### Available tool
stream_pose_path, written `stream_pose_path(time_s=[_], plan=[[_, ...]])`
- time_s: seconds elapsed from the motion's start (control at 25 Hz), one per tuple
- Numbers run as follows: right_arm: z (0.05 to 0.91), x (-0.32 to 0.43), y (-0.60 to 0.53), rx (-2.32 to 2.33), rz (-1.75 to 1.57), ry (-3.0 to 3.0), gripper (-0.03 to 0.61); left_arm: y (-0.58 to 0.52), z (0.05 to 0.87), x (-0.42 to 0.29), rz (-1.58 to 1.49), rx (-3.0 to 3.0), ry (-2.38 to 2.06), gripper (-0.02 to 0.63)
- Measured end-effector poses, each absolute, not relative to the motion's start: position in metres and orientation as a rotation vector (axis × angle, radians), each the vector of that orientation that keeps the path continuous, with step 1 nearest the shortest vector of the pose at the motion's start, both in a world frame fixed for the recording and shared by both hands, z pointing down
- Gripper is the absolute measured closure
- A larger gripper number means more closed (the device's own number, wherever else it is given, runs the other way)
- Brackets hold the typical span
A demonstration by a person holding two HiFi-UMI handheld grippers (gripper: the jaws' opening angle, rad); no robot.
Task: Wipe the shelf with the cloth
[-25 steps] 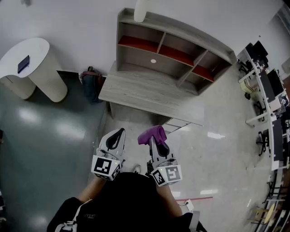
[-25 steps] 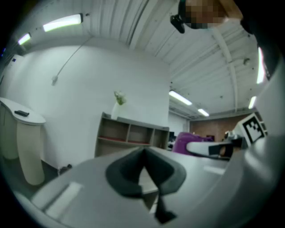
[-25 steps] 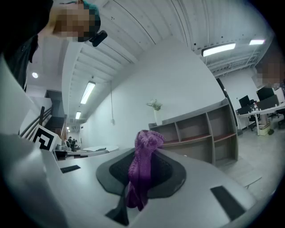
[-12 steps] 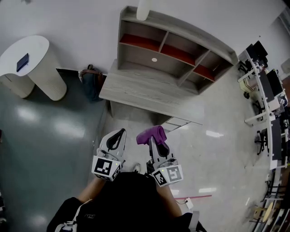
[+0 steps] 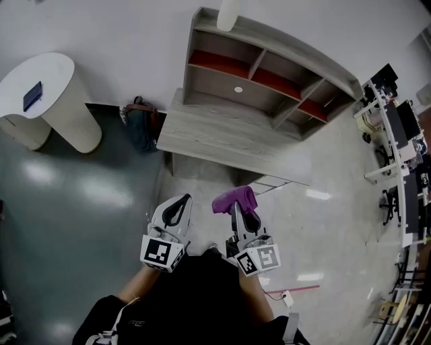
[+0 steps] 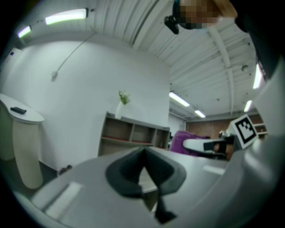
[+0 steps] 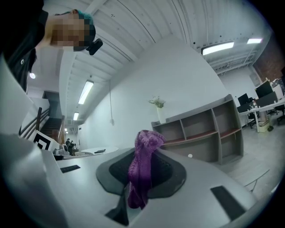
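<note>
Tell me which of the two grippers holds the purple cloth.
The right gripper, its jaws shut on the purple cloth; the left gripper has its jaws together with nothing between them.

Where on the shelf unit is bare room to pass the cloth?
The wide lower board is bare from its left edge beside the dark bag to the right corner. A small white disc sits near its back. The top board's left end holds a white vase.
</note>
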State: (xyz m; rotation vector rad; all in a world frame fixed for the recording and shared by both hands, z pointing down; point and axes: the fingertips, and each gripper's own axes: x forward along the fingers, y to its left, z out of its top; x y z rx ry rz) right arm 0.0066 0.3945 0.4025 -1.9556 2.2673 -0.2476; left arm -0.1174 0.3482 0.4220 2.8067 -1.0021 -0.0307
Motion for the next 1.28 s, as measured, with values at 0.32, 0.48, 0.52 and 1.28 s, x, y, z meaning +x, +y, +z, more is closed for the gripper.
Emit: stream_pose_path(time_s=[0.32,0.48,0.52,1.28], plan=[[0.409,0.008,0.356,-2.04,-0.272,2.229,0.518,0.31,0.426,-0.112,-0.058,2.805,-0.962,0.611],[0.412,0.023,0.324,-2.053,-0.256,2.222,0.518,0.278,0.432,-0.099,-0.026,2.814,-0.965,0.611],[0.414,0.028,0.316,-2.055,-0.255,2.221,0.519,0.27,0.432,-0.094,-0.025,2.815,-0.97,0.611],[0.421,0.142,0.137,-1.961,-0.252,2.287,0.518,0.115,0.419,0.013,0.036,2.799,-1.167,0.611]])
